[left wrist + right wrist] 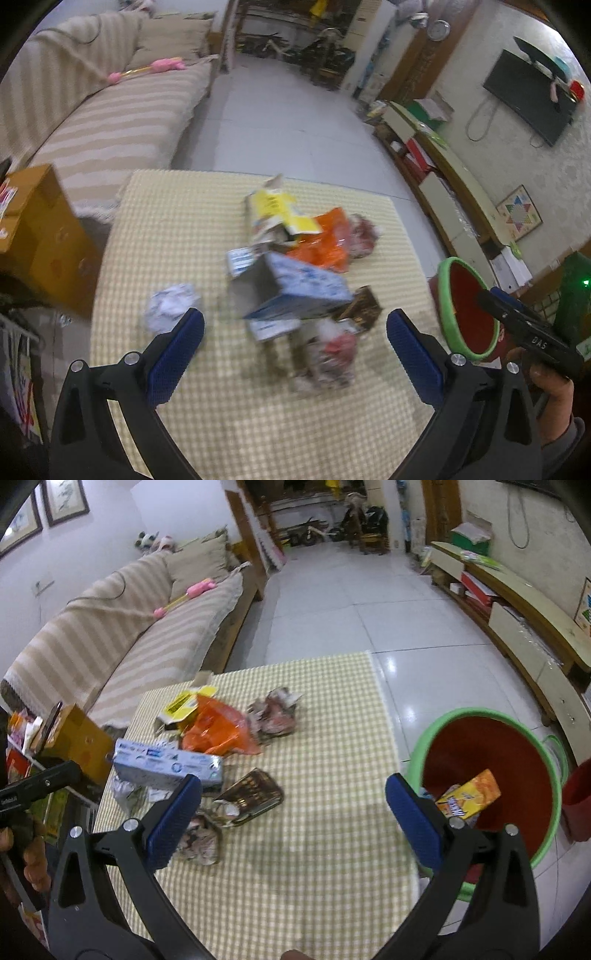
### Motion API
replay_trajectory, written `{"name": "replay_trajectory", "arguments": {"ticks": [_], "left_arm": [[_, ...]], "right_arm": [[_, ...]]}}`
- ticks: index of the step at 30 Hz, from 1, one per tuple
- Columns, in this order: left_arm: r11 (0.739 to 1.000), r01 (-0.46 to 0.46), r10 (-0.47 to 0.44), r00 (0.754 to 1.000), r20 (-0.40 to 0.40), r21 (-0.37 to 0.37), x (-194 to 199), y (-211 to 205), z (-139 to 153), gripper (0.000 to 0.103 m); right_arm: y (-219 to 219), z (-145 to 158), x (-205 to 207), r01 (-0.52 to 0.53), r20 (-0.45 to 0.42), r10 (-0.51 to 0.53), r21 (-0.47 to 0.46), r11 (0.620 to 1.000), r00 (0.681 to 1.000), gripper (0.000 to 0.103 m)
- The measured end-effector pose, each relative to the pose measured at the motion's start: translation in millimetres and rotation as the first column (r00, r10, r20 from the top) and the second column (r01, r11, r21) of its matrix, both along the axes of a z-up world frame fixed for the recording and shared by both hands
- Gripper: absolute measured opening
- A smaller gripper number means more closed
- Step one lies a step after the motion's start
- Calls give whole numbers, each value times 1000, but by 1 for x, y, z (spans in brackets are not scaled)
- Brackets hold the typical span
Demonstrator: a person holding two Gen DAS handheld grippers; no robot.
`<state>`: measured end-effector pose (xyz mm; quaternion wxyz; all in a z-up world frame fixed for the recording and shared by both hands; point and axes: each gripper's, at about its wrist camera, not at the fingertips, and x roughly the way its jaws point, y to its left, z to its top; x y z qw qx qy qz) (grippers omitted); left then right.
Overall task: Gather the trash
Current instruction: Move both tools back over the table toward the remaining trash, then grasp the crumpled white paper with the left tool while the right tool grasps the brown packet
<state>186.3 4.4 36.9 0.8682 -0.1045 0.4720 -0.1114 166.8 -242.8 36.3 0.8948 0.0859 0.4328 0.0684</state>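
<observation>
Presently, the left wrist view shows the left tongs [295,334] spread apart and empty above the trash pile [295,266] on the tabletop [166,221], while the right wrist view shows the right tongs [293,805] likewise apart, poised between pile and bucket [436,731] for transfer.

Right tool [293,805] gapes over checkered cloth [332,849], beside red bucket [517,746].

Both wrist views look down, close, sharing the checked table [184,229] [332,738].
</observation>
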Motion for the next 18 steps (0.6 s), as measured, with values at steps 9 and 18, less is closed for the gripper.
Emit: {"name": "replay_trajectory", "arguments": {"ticks": [9, 18], "left_arm": [[998, -25, 26, 999, -19, 59, 0, 37, -20, 95], [984, -36, 55, 993, -106, 172, 9, 66, -65, 95]], "right_arm": [[39, -16, 7, -62, -40, 62, -15, 998, 997, 98], [57, -47, 20, -79, -111, 77, -20, 997, 991, 98]]}}
